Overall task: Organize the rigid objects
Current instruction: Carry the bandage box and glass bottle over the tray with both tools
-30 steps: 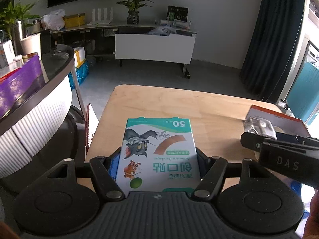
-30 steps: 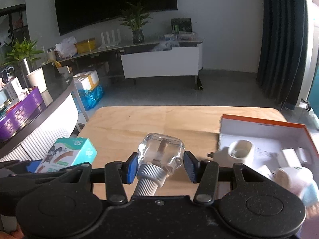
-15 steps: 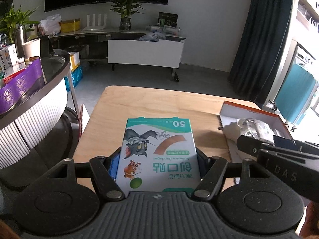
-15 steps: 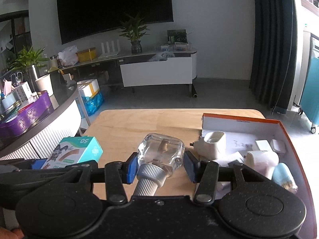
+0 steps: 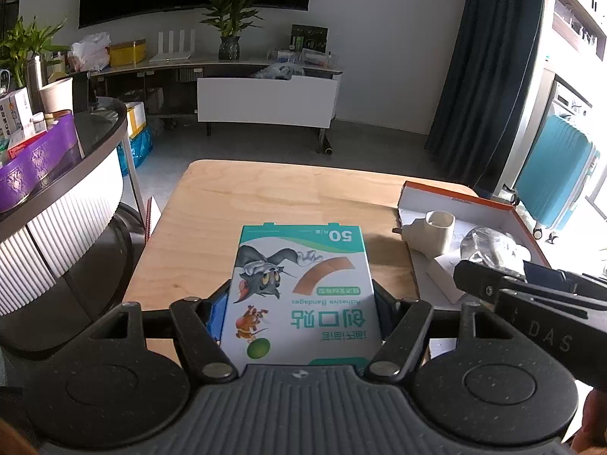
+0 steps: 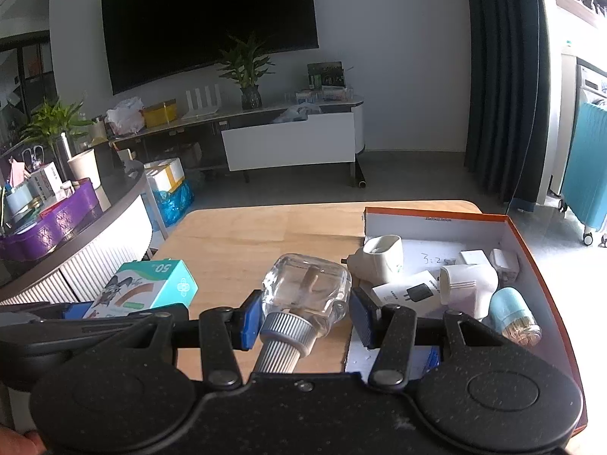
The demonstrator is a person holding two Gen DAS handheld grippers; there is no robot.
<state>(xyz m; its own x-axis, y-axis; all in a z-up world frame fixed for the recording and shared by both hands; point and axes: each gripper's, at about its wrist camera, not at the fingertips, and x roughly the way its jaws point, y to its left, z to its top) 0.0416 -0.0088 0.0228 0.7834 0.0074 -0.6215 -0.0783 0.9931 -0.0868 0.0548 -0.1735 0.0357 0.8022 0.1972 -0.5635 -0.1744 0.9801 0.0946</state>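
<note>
Item one: bandage box (image 5: pixel 301 295), teal and white, was clamped flat between the fingers of the left gripper (image 5: pixel 301 313), held above the near part of the wooden table (image 5: pixel 235 204). Item two: clear glass bottle (image 6: pixel 307 286) with ribbed silver cap, gripped across its body by the right gripper (image 6: pixel 305 313), blue pads (image 6: pixel 251 318) narrowed onto its sides, cap pointing back toward the camera, poised near the left wall of the orange-rimmed tray (image 6: pixel 538 265). Tray contents: white adapters, a small card, a pale blue capped piece, crowded together. Risks, as judged: smooth glass might slip or rotate in the pads; a careless drop could knock the adapters or crack the bottle; the two grippers sat close and could collide; little bare floor remained for the box.
</note>
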